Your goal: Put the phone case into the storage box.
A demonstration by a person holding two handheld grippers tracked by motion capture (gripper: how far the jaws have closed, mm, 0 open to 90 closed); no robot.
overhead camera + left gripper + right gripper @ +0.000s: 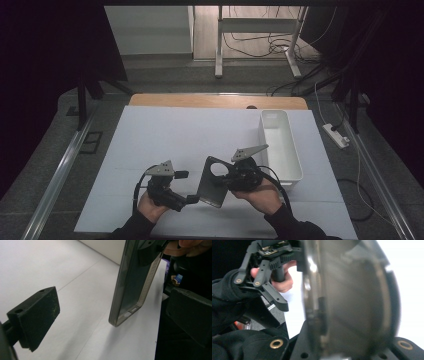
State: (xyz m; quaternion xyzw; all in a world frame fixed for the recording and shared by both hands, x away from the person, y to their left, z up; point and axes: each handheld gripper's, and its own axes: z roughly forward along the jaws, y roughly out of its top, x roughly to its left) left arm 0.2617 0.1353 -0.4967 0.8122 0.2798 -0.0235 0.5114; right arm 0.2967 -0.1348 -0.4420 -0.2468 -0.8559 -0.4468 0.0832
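Left gripper (pixel 192 199) jaws wide apart, nothing pressed between them. Grey phone case (pixel 211 182) held above the white table (pixel 165 135), clamped in the right gripper (pixel 226 179). White bin (pixel 280 145) at right holds nothing.

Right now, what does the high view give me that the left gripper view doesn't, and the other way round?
High view alone: the white bin at the right of the white table, both hands, and the right gripper shut on the phone case, holding it tilted above the table.

Left gripper view alone: the left gripper with its jaws wide apart, the case's lower corner hanging between them, touching neither pad, and the port cutouts along the case's bottom edge.

Both share: the smoky translucent case, the white table surface, and the person's right hand gripping near the case's top.
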